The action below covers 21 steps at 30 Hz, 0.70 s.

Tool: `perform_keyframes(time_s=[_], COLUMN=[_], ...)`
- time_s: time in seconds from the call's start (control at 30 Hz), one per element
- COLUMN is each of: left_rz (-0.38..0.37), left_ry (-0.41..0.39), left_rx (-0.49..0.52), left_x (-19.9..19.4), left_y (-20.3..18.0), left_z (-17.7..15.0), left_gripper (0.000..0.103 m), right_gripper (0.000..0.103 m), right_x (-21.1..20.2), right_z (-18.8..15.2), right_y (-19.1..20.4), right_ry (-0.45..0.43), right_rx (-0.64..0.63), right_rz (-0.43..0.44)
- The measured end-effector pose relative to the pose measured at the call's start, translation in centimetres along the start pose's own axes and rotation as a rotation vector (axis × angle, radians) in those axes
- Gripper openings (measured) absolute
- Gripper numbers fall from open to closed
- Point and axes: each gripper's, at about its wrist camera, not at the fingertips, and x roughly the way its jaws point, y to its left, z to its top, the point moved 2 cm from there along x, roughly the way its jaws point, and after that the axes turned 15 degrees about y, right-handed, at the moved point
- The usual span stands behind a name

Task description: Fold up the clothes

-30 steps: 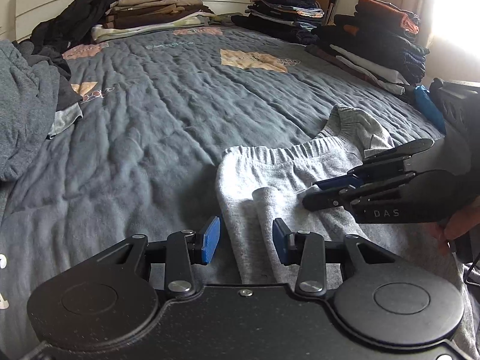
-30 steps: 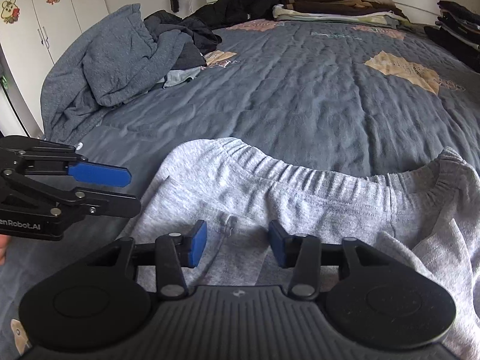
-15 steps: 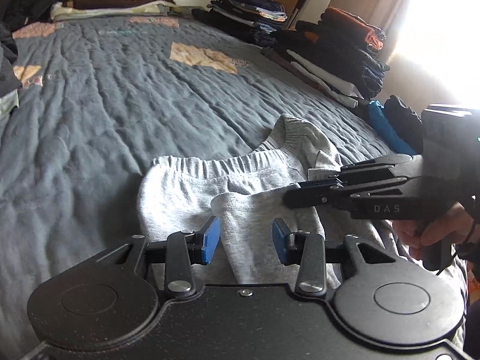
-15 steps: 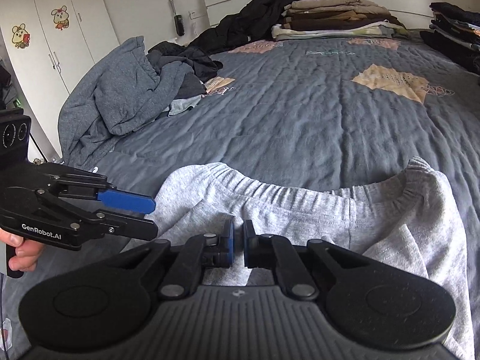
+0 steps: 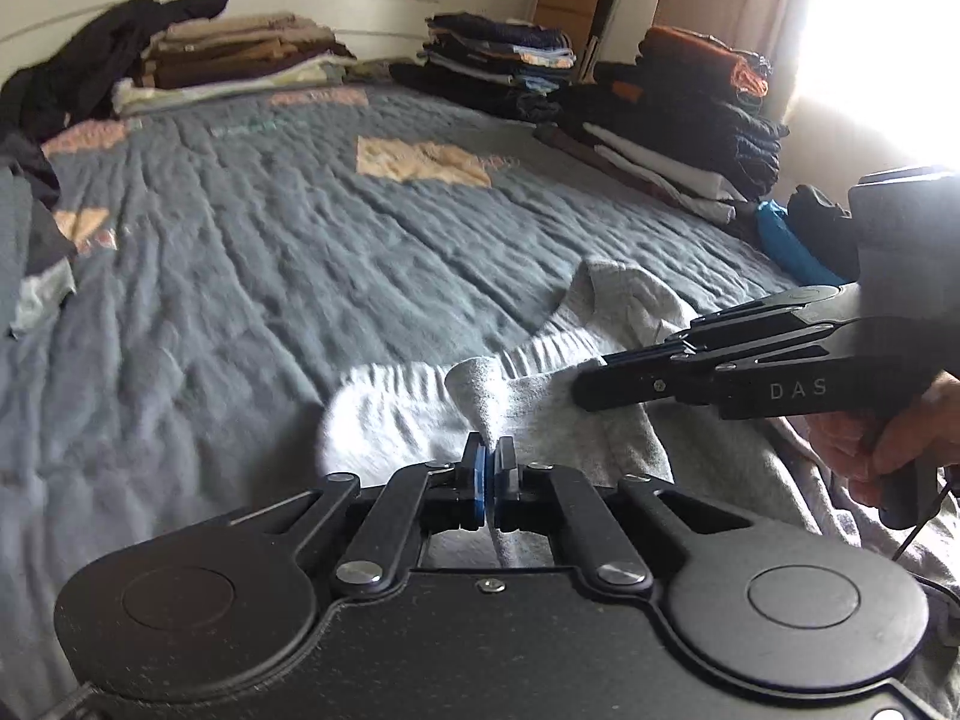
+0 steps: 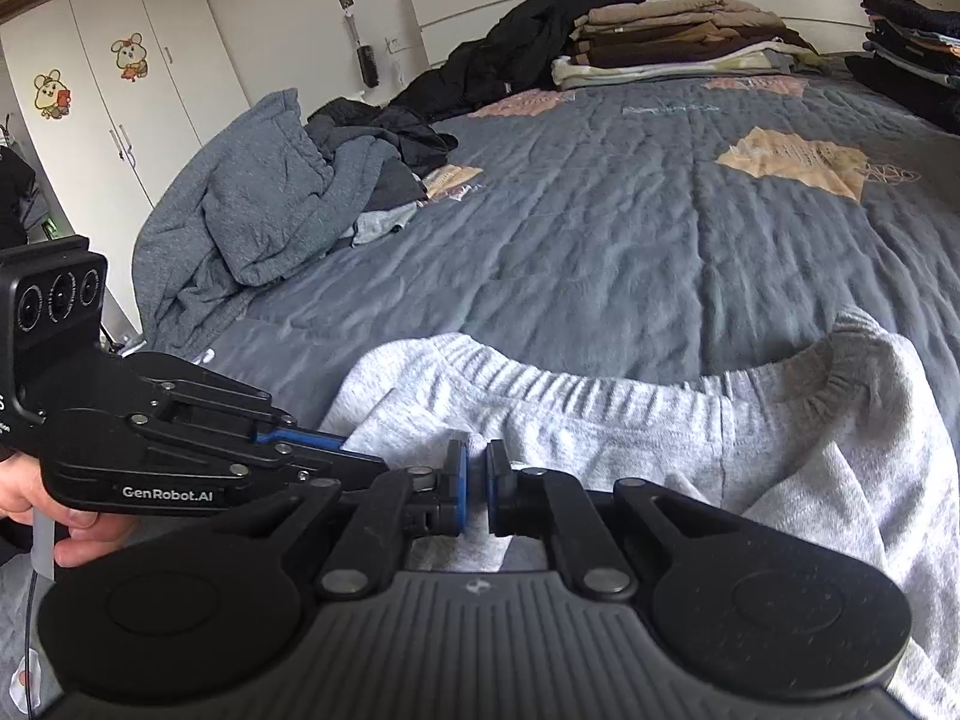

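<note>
Light grey sweatpants (image 5: 402, 420) lie near the front edge of the blue-grey quilt, waistband toward the headboard. My left gripper (image 5: 491, 463) has its jaws closing, and the blue pads press on a raised fold of the grey fabric. In the right wrist view my right gripper (image 6: 474, 480) is shut on another pinch of the sweatpants (image 6: 630, 420) just below the waistband. The two grippers sit close together: the left gripper (image 6: 354, 459) reaches in from the left there, and the right gripper (image 5: 582, 387) comes in from the right in the left wrist view. A hand holds each handle.
Folded stacks line the headboard and the right side: a brown stack (image 5: 240, 54), a dark stack (image 5: 498, 54), another dark stack (image 5: 690, 114). A heap of unfolded grey clothes (image 6: 252, 210) fills the left side. The quilt (image 6: 600, 228) stretches ahead. White wardrobe doors (image 6: 120, 96) stand left.
The right gripper shut on the sweatpants first, then the left gripper shut on a fold. Both rose a little and the pinched fabric now stands up from the quilt.
</note>
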Motion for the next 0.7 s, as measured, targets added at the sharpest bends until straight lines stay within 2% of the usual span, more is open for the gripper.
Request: perform_keyframes(time_s=[0.03, 0.13, 0.23, 0.37, 0.4, 0.43, 0.5, 0.53, 0.57, 0.67, 0.7], left_rz=[0.028, 0.116, 0.182, 0.232, 0.249, 0.271, 0.285, 0.278, 0.271, 0.251, 0.242], left_ry=[-0.021, -0.017, 0.007, 0.090, 0.128, 0.151, 0.120, 0.091, 0.061, -0.023, -0.049], left_rx=[0.015, 0.069, 0.079, 0.066, 0.085, 0.094, 0.070, 0.042, 0.014, -0.047, -0.051], left_x=[-0.9, -0.8, 1.5, 5.1, 5.7, 6.1, 4.5, 3.1, 1.8, -3.6, -5.5], left_y=[0.0, -0.3, -0.3, 0.1, 0.0, -0.2, 0.0, 0.3, 0.5, 0.3, -0.3], left_z=[0.3, 2.1, 3.5, 3.4, 3.0, 2.7, 1.7, 1.3, 1.0, -0.2, -0.8], left_gripper=[0.002, 0.002, 0.003, 0.004, 0.004, 0.005, 0.008, 0.011, 0.017, 0.033, 0.034], right_gripper=[0.006, 0.006, 0.006, 0.007, 0.008, 0.015, 0.027, 0.034, 0.036, 0.047, 0.050], right_x=[-0.2, -0.5, 0.3, 2.5, 3.5, 4.4, 5.1, 5.1, 4.8, 0.7, -1.2], right_z=[0.4, 2.3, 4.2, 5.9, 6.1, 6.1, 5.8, 5.5, 5.2, 4.4, 4.1], right_y=[0.2, 0.9, 0.9, -0.2, -0.6, -0.8, -1.2, -1.3, -1.4, -1.2, -1.1], right_ry=[-0.013, -0.046, -0.046, -0.014, 0.018, 0.057, 0.095, 0.102, 0.099, 0.024, -0.001], right_rx=[-0.006, -0.029, -0.042, -0.025, -0.023, -0.025, -0.017, -0.011, -0.005, -0.001, -0.002], right_rz=[0.008, 0.014, -0.011, -0.049, -0.060, -0.086, -0.116, -0.125, -0.126, -0.088, -0.078])
